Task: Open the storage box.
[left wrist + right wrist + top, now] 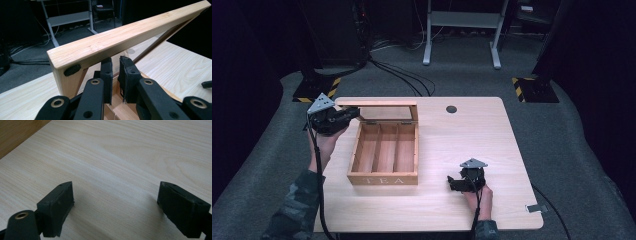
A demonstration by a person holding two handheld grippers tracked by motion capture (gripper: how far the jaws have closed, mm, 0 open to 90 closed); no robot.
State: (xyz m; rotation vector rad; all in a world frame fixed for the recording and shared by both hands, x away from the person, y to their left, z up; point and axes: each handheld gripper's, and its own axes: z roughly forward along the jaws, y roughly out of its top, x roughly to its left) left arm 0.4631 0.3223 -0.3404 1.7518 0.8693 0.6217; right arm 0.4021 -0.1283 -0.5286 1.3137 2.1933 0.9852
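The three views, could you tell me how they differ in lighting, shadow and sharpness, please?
High view: the table is lit while the surrounding room falls into darkness; the picture is soft. Left gripper view: the tea box lid is evenly lit and fairly sharp, and the background is dark. Right gripper view: bright tabletop with soft shadows beside the right gripper and its jaws.

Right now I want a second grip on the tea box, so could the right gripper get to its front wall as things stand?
Probably yes. The right gripper rests open on the table, holding nothing, and bare tabletop lies between it and the tea box. The left gripper is up at the lid, away from that path.
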